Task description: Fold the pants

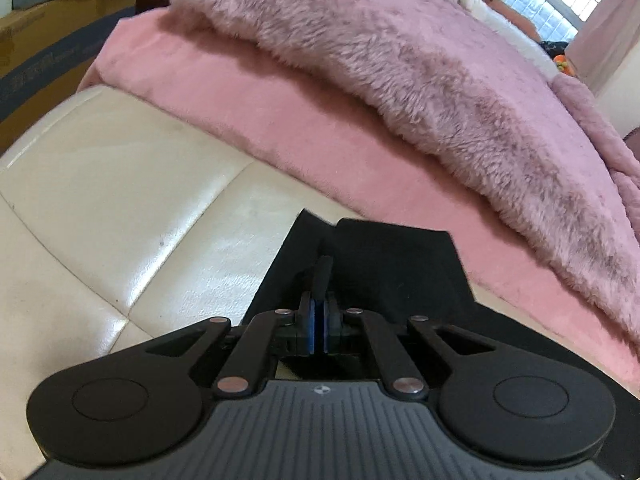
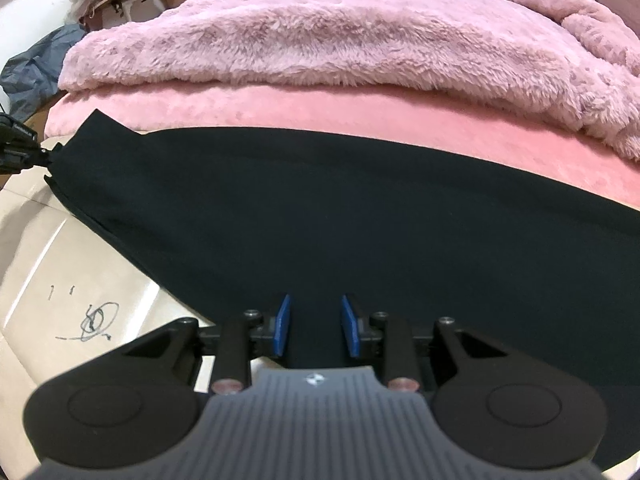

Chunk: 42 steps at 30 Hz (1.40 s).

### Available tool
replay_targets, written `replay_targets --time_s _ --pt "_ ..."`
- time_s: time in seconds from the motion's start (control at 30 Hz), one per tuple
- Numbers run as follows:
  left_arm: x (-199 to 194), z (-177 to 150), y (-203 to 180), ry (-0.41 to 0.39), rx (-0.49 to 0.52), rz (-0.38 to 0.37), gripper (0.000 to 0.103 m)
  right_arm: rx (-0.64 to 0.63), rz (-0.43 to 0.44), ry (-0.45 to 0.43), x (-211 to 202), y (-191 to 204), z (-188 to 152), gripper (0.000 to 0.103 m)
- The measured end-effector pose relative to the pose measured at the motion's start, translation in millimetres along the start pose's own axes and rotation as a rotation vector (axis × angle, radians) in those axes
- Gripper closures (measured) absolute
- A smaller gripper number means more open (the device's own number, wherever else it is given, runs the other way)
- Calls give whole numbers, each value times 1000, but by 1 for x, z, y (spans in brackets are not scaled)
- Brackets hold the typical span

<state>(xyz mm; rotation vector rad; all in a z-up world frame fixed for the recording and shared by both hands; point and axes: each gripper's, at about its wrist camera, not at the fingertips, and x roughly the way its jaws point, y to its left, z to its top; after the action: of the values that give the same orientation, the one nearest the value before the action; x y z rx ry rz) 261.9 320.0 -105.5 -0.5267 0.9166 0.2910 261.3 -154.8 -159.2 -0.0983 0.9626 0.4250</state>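
Nearest in the left wrist view, the left gripper (image 1: 319, 312) has its blue-padded jaws pressed together on a pinched-up ridge of the black fabric pants (image 1: 384, 256), the fold standing upright out of the closed pads. Just past the jaws the cloth ends in a straight hem edge, with one pointed corner to the left of the jaws and a squarer corner to the right. Left of the jaws lies a broad stretch of glossy cream leather bench (image 1: 120, 208), bare and crossed by stitched seams.

In the right wrist view, the right gripper (image 2: 315, 328) has its blue pads held apart, with nothing between them, low over the pants (image 2: 320, 208), which spread flat and wide ahead of and to the right of the jaws. The near-left edge of the cloth runs diagonally away from the jaws across the cream bench (image 2: 60, 264), where a small pen scribble (image 2: 94, 320) marks the leather left of the jaws. At the far left end the left gripper (image 2: 44, 156) pinches the corner of the cloth.

Beyond the far edge of the pants runs a strip of smooth pink bed sheet (image 2: 320, 108), uncovered. Farther still, a shaggy mauve-pink blanket (image 2: 320, 40) lies heaped, its ragged front edge overhanging the sheet.
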Motion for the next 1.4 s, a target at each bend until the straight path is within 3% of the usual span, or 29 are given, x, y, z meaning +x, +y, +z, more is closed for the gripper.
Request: replay_targets --time_s 0.17,0.3,0.4,0.53,0.67,0.9,1.0,1.1,1.27,1.4 --pt "-14 11 -20 -43 47 -13 100 -6 -9 5 2 1 0 78" --pt "-46 20 -53 -180 138 -76 100 -14 -11 9 2 2 0 78" --pt "-50 9 -49 -224 134 -21 100 -17 -9 12 2 2 1 78" --pt "-9 -28 -6 -104 20 70 100 -13 -5 11 2 1 0 78" --pt "1 -45 19 -103 -100 45 100 -19 -4 15 2 2 0 78" --pt "-1 -43 27 -115 -96 86 92 -22 -8 23 5 2 1 78" --pt "-7 -33 30 -115 -77 128 85 -21 -5 26 5 1 1 78" --pt "-13 -15 29 -133 -41 71 83 -21 -11 13 3 1 3 79" --pt "4 19 12 -107 97 13 60 -36 -32 -26 4 -2 22 79" --pt "32 33 -5 -87 220 6 51 -26 -49 -27 16 -6 35 79"
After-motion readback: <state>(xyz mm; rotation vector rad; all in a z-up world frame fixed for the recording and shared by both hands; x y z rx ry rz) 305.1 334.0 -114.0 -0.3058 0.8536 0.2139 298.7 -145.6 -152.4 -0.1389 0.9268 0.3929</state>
